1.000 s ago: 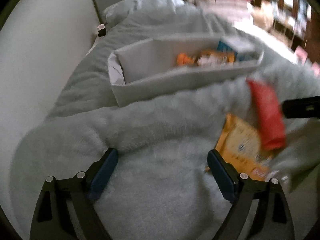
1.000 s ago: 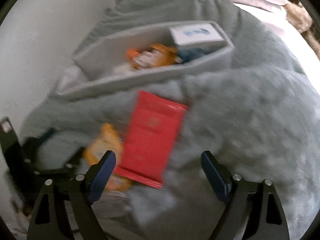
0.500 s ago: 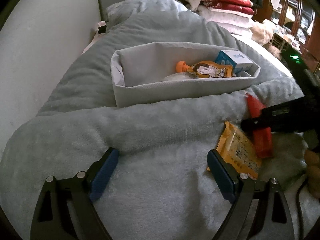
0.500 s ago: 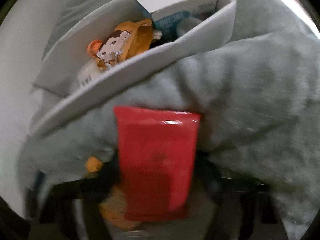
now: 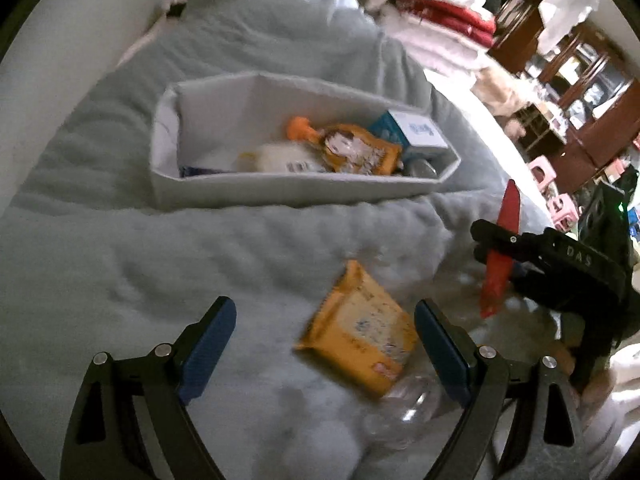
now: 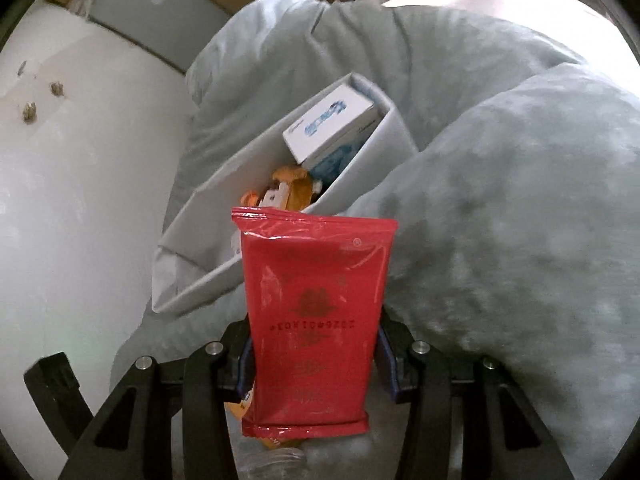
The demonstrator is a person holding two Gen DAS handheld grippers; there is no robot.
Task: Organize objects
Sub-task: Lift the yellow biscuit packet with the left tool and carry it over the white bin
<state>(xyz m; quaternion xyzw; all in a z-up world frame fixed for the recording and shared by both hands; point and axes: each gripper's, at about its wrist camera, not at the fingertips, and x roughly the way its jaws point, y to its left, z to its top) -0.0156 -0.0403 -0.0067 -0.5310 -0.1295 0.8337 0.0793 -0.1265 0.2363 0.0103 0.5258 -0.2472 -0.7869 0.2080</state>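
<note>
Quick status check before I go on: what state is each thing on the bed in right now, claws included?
Right claw: shut on the red packet, just closed.
Red packet: held, lifted off the blanket.
Left claw: open, empty, above the yellow packet.
Yellow packet: lying flat on the blanket.
Grey bin: open-topped, partly filled.
Clear bottle: lying on the blanket, partly under the yellow packet.

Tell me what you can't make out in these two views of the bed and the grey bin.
- Right wrist view: the red packet in the right gripper covers the pads and most of the bin.
- Left wrist view: the yellow packet print is blurred.
- Left wrist view: the clear bottle is partly under that packet and the left gripper.
</note>
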